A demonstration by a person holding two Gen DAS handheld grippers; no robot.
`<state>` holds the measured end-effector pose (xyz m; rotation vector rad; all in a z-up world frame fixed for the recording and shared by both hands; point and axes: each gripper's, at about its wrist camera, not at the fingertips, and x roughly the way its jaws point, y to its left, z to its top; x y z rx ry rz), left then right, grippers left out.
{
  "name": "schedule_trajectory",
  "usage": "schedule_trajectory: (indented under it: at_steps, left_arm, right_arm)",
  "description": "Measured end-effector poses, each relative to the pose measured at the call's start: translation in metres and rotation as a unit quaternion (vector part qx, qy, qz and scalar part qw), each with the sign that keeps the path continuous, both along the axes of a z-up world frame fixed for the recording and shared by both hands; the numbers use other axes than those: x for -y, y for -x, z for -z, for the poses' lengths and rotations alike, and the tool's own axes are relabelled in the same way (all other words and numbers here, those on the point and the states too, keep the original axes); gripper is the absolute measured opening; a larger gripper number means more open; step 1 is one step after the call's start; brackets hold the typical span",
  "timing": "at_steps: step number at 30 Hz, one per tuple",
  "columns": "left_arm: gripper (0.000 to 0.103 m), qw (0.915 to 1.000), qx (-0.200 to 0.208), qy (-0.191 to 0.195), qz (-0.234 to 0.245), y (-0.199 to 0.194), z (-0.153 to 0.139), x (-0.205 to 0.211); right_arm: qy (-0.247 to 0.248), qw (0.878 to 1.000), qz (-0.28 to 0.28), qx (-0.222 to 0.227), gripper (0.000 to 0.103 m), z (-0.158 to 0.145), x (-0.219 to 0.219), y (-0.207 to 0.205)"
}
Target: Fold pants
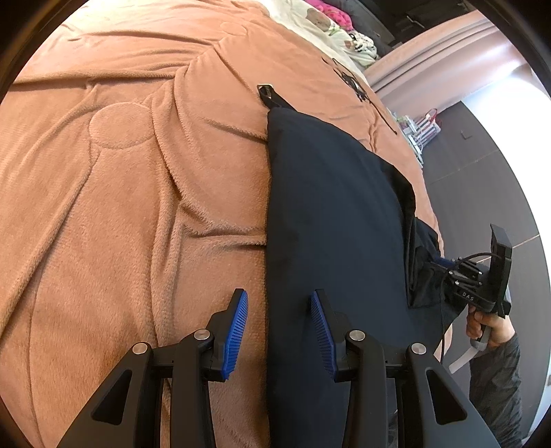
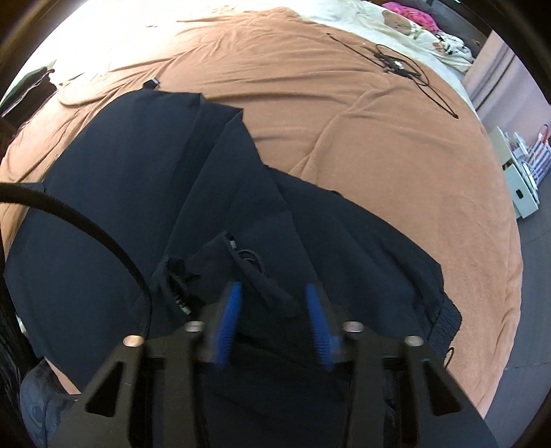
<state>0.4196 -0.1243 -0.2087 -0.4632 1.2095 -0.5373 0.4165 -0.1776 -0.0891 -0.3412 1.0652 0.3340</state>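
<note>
A wide bed is covered by a rust-orange plush blanket [image 1: 120, 193] quilted with circles and curved seams. In the left wrist view, the left gripper [image 1: 279, 331] hovers low over it with its ribbed blue pads [image 1: 237, 331] spread apart and nothing pinched; one pad is above the blanket, the other above the left edge of the dark navy pants [image 1: 330, 213]. The pants lie as a long, smooth strip running away from the camera, and a black strap with a small buckle [image 1: 267, 93] pokes out at their far end. Further right, a tangle of thin black cable [image 1: 358, 86] rests on the blanket, and beyond it cream bedding printed with a brown bear [image 1: 318, 20]. At the right edge, a hand [image 1: 482, 327] grips the handle of the right gripper, whose black body bears the white letters "DAS" [image 1: 467, 295]; its fingers are buried in bunched pants fabric hanging over the bed's edge. In the right wrist view, the right gripper [image 2: 272, 310] points down at the rumpled waistband end of the pants [image 2: 113, 213], motion-blurred, a fold of cloth between its blue pads [image 2: 316, 320], which still show a gap; whether they press the cloth I cannot tell.
</note>
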Motion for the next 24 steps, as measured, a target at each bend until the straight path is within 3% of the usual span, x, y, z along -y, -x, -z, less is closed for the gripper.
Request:
schedule_trajectory:
  at_steps: [1, 2, 8, 14, 24]
  left_arm:
    - [0.041, 1.0, 0.0, 0.0, -0.001, 0.0, 0.0, 0.0]
    - [0.041, 1.0, 0.001, 0.0, -0.002, 0.001, -0.001, -0.001]
    - [0.041, 1.0, 0.006, 0.0, -0.001, 0.003, -0.004, -0.002]
    - [0.041, 1.0, 0.004, 0.0, 0.0, 0.005, -0.003, -0.001]
    - [0.041, 1.0, 0.002, -0.003, -0.002, 0.005, -0.001, 0.001]
  right_arm:
    - [0.005, 1.0, -0.002, 0.001, 0.006, -0.001, 0.0, 0.002]
    - [0.013, 1.0, -0.002, 0.009, 0.002, -0.002, -0.001, 0.004]
    - [-0.002, 0.998, 0.03, 0.058, 0.0, -0.028, 0.015, 0.019]
    - [-0.017, 0.985, 0.124, 0.117, 0.0, -0.054, 0.057, 0.027]
    - [-0.011, 0.957, 0.254, 0.138, 0.0, -0.043, 0.106, 0.019]
